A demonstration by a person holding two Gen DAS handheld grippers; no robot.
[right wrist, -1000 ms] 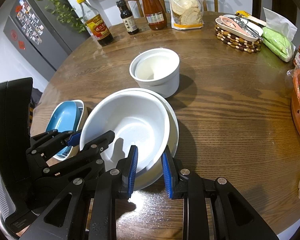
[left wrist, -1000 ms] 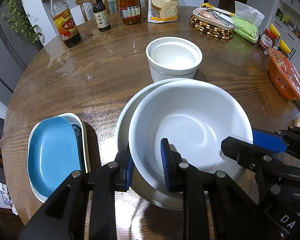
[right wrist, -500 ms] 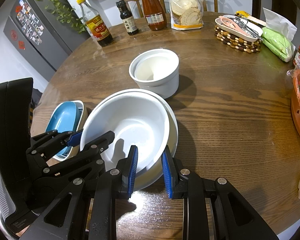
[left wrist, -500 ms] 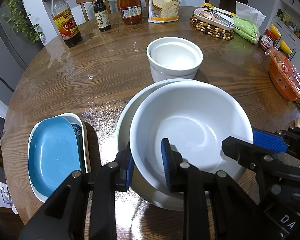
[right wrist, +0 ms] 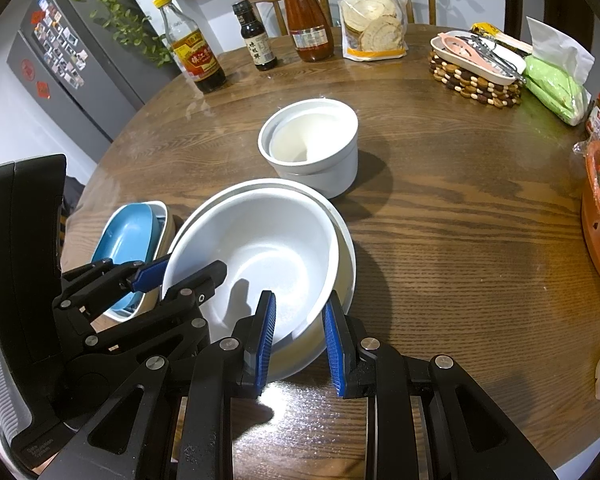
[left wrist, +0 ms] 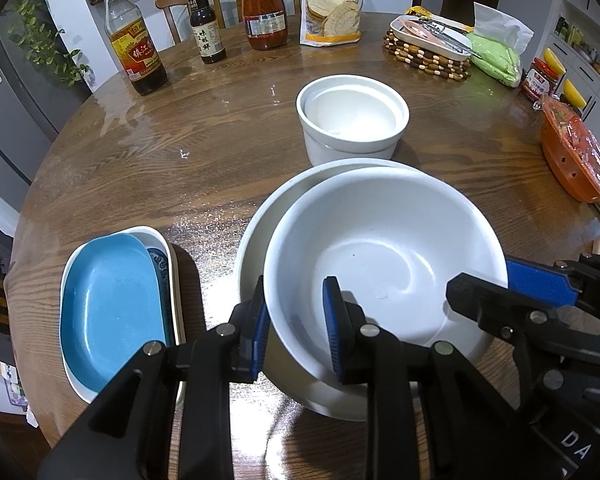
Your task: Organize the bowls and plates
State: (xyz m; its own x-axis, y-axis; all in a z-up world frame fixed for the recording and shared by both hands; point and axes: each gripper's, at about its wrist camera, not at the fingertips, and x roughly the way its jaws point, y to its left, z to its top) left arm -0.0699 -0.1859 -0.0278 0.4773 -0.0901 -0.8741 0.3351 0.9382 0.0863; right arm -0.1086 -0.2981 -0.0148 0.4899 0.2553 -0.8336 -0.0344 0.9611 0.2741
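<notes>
Left wrist view: pretty much nothing has changed from a second ago, the bowl has just crept a hair to the right in the frame. The left hand-held gripper [left wrist: 296, 330] has its jaws narrowly parted and straddling the near left rim of the big white bowl [left wrist: 384, 268], one blue pad outside the wall and one inside. Whether the pads really squeeze the rim I can't tell. That bowl sits nested in a second white bowl [left wrist: 256, 232] on the wooden bench [left wrist: 220, 152]. The right hand-held gripper [left wrist: 512, 292] comes in from the right onto the same rim. Only this view shows the whole blue dish [left wrist: 112, 312] stacked in a white dish [left wrist: 168, 256] on the near left.

Right wrist view: same as before, no visible shift. Its jaws are also narrowly parted, and here they straddle the near right edge of both stacked bowls; the grip itself isn't clear. This view shows the left gripper's black body at the left, and a white sleeve edge at the bottom corner. The small white pot [right wrist: 312, 144] stands just beyond the bowls.
</notes>
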